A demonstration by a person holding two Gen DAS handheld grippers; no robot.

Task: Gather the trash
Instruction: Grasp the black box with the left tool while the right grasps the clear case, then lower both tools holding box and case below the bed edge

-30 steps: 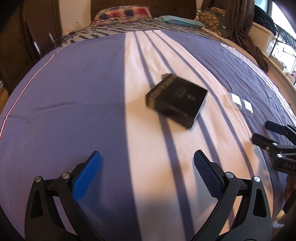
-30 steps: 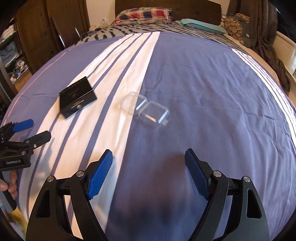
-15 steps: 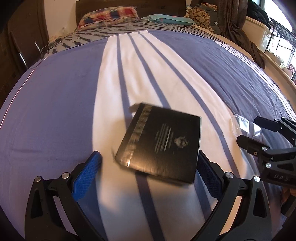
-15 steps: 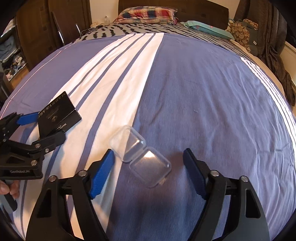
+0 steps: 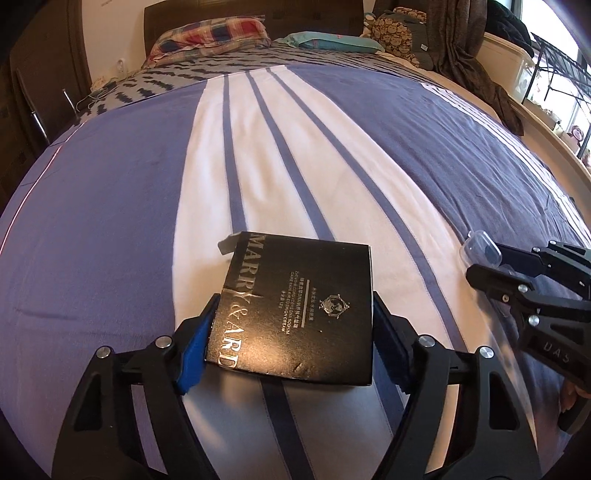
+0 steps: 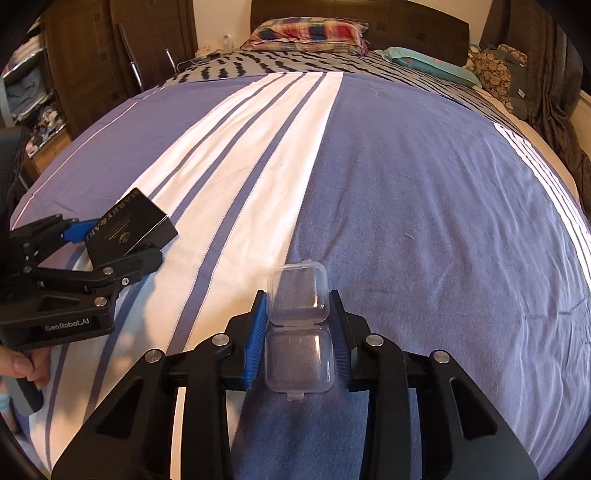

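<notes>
Looking along two hand-held grippers over a bed [image 5: 424, 147] dressed in a purple cover with a broad white band and thin purple stripes. Left gripper [image 5: 291, 332] clamping a flat black box [image 5: 299, 314] by its side edges – silver lettering across the lid, its far end tilting up off the white band. Right gripper [image 6: 298, 332] squeezing a small clear plastic case [image 6: 298, 325], hinged open, one half pinched between the blue pads [image 6: 255, 336], the other half jutting forward past them. Seemingly resting low over the purple cloth, though contact being hard to judge. Plaid pillow [image 6: 310, 31] and teal pillow [image 6: 428, 62] lying at the headboard – dark wooden wardrobe [image 6: 92, 62] standing to the left.
</notes>
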